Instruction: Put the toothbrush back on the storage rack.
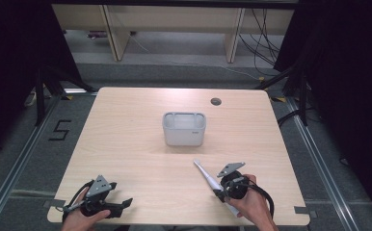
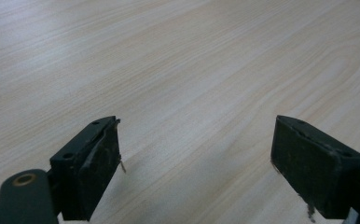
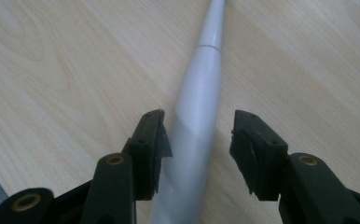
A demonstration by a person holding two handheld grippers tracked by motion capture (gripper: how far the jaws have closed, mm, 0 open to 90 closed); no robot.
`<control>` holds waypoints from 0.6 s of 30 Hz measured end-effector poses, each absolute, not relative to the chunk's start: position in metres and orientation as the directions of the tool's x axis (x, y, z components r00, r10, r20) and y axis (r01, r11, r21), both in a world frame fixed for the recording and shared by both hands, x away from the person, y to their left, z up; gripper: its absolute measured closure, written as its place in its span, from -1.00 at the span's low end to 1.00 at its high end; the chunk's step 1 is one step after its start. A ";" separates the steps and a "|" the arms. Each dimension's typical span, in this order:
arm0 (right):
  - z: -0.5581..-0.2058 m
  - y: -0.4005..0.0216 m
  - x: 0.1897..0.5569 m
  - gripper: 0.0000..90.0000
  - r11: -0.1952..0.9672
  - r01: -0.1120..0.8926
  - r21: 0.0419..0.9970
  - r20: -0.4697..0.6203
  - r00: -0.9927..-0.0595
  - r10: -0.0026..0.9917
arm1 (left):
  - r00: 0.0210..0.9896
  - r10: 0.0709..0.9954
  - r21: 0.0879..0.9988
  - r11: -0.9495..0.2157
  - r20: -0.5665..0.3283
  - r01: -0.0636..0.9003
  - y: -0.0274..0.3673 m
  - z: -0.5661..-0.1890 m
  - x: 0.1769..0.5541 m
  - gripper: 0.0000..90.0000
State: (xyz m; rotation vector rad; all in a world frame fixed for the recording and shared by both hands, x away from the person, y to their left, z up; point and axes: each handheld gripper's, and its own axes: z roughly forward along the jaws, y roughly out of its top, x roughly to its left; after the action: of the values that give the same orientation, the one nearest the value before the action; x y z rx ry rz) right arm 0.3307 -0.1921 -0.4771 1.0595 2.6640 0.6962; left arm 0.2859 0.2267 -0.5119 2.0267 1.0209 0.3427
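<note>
White and slender, an electric toothbrush lies flat on the pale wooden table, near the front edge on the person's right. Its long axis runs from the thick handle end, which is close to the person, away and slightly leftward to the thin brush neck, so the tip points roughly toward the grey caddy standing upright at the middle of the table.

The right tool straddles the handle: in the right gripper view the white body passes between the two black jaws, which stand partly apart with a gap on each side. The left-hand pad looks very near or just touching the handle, the other one clearly apart from it. It has no firm hold yet, as far as I can judge. The tool points along the toothbrush's length, not across it, so closing would pinch the handle at its sides.

The left tool sits at the front left corner of the table, well apart from both the toothbrush and the caddy, jaws spread wide over bare wood and holding nothing. The right hand is plainly the nearer one.

A small dark mark sits on the caddy's front face, too small to read. On the floor left of the table a black figure "5" is marked.
</note>
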 end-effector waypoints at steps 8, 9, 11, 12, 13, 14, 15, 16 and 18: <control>-0.478 -0.189 0.330 0.25 0.649 0.613 0.450 -0.007 -0.725 0.689 | 0.636 0.764 0.770 -0.337 -0.113 0.542 0.227 -0.512 0.286 -0.67; -0.479 -0.190 0.331 0.26 0.661 0.599 0.452 -0.019 -0.735 0.678 | 0.636 0.763 0.769 -0.339 -0.113 0.542 0.227 -0.512 0.286 -0.67; -0.479 -0.189 0.332 0.28 0.669 0.597 0.443 -0.013 -0.742 0.671 | 0.637 0.762 0.768 -0.340 -0.113 0.542 0.228 -0.511 0.286 -0.67; -0.479 -0.188 0.331 0.29 0.661 0.615 0.430 -0.005 -0.730 0.683 | 0.637 0.762 0.769 -0.339 -0.113 0.542 0.228 -0.512 0.286 -0.67; -0.478 -0.188 0.332 0.29 0.666 0.612 0.427 -0.007 -0.734 0.679 | 0.636 0.763 0.769 -0.338 -0.114 0.543 0.228 -0.512 0.286 -0.67; -0.479 -0.187 0.333 0.32 0.667 0.613 0.422 -0.009 -0.733 0.680 | 0.642 0.759 0.763 -0.352 -0.105 0.542 0.229 -0.511 0.286 -0.67; -0.479 -0.187 0.333 0.32 0.667 0.613 0.422 -0.009 -0.733 0.680 | 0.636 0.763 0.769 -0.338 -0.114 0.543 0.228 -0.512 0.286 -0.67; -0.480 -0.187 0.335 0.33 0.673 0.612 0.415 -0.008 -0.738 0.675 | 0.636 0.763 0.769 -0.337 -0.115 0.543 0.228 -0.512 0.286 -0.67; -0.479 -0.186 0.336 0.36 0.679 0.613 0.404 -0.001 -0.742 0.671 | 0.636 0.763 0.768 -0.338 -0.115 0.543 0.228 -0.512 0.286 -0.67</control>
State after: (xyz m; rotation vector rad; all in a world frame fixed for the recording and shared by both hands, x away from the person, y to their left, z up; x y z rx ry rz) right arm 0.3359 -0.1859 -0.4792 1.0547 2.7396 0.5771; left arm 0.2863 0.2276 -0.5116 2.0326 1.0195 0.3377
